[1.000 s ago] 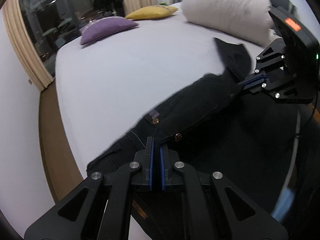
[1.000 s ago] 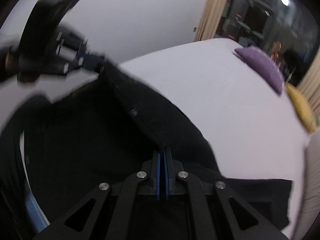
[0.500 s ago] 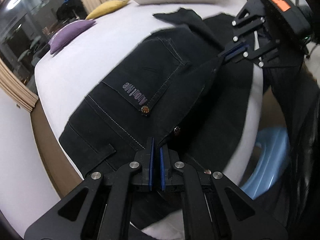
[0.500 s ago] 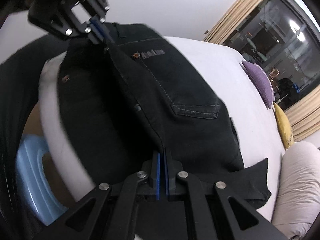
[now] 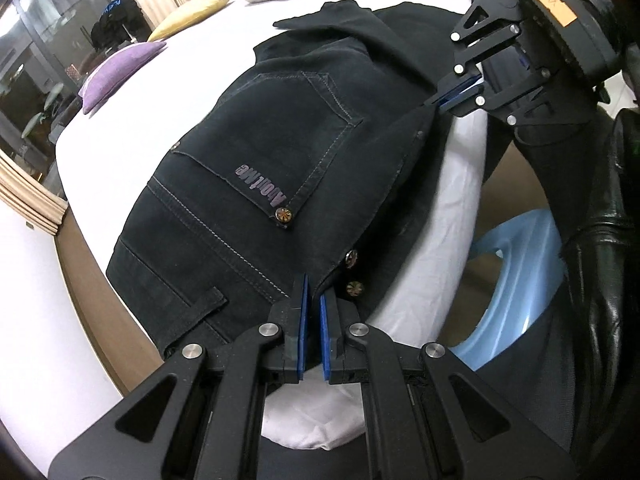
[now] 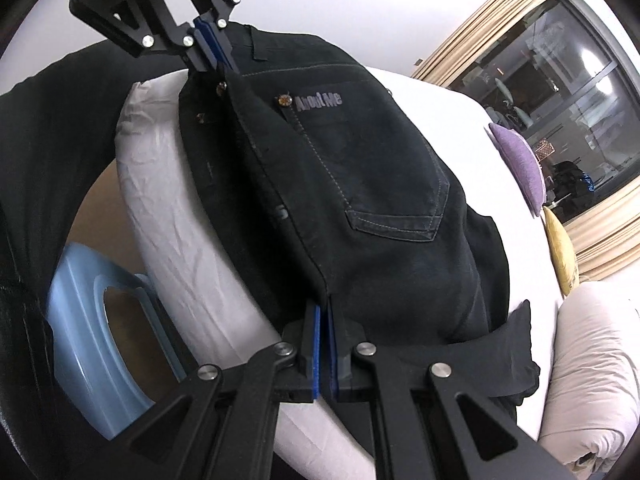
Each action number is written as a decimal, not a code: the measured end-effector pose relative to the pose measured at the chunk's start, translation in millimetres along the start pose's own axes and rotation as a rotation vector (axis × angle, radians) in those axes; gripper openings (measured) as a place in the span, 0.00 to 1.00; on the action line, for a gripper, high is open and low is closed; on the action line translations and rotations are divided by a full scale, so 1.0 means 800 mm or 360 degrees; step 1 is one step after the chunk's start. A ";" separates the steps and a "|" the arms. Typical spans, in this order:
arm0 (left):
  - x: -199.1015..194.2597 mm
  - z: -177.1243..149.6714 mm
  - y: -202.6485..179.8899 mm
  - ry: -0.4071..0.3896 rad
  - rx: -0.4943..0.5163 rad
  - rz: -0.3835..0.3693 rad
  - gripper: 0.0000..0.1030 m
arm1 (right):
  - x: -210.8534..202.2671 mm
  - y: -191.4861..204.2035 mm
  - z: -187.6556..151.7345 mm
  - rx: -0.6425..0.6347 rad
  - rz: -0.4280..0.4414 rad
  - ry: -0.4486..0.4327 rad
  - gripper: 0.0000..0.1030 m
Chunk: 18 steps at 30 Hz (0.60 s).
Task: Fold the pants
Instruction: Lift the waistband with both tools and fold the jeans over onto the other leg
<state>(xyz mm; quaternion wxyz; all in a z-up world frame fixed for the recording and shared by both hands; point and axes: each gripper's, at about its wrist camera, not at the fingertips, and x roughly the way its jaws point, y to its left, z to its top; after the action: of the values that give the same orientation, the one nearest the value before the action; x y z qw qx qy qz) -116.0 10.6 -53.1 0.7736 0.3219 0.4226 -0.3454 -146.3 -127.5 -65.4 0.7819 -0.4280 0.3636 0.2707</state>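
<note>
Black pants lie on the white bed, back pocket up, with a grey logo. They also show in the right wrist view. My left gripper is shut on the waistband edge near the bed's edge. My right gripper is shut on the same folded edge further along. Each gripper shows in the other's view, the right one and the left one. The edge between them is pulled taut. A pant leg trails toward the pillows.
A purple cushion and a yellow cushion lie at the far side of the bed. A large beige pillow lies at the head. A light blue plastic stool stands on the floor beside the bed. A dark window is behind.
Both grippers have drawn the pants back toward the bed's near edge and laid them down flat. The back pocket now faces up and the stool has come into view.
</note>
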 end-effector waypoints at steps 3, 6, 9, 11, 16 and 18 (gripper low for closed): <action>0.002 0.001 0.000 0.0010 0.0007 -0.0016 0.04 | -0.003 0.004 -0.005 0.0007 0.0000 0.0005 0.04; 0.009 -0.007 -0.005 0.0031 0.0032 -0.0015 0.04 | -0.007 0.024 -0.011 0.0009 0.0015 0.0027 0.04; 0.021 -0.011 -0.010 0.0040 0.0008 -0.0008 0.05 | 0.001 0.033 -0.016 -0.0001 0.0025 0.0058 0.05; 0.027 -0.009 -0.009 0.0050 -0.0030 -0.0015 0.06 | 0.005 0.035 -0.016 0.0008 0.0017 0.0059 0.05; 0.004 0.005 -0.003 0.0078 -0.0025 -0.0095 0.08 | 0.003 0.030 -0.019 0.0069 0.0058 0.0057 0.07; -0.016 0.020 0.011 0.0090 -0.0054 -0.0197 0.08 | 0.002 0.028 -0.020 0.0078 0.0067 0.0052 0.07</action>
<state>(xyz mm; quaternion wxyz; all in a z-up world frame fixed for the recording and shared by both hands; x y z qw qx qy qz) -107.4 6.2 -33.1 0.7438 0.2916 0.4693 -0.3761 -167.3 -130.3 -83.7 0.7802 -0.4053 0.3917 0.2712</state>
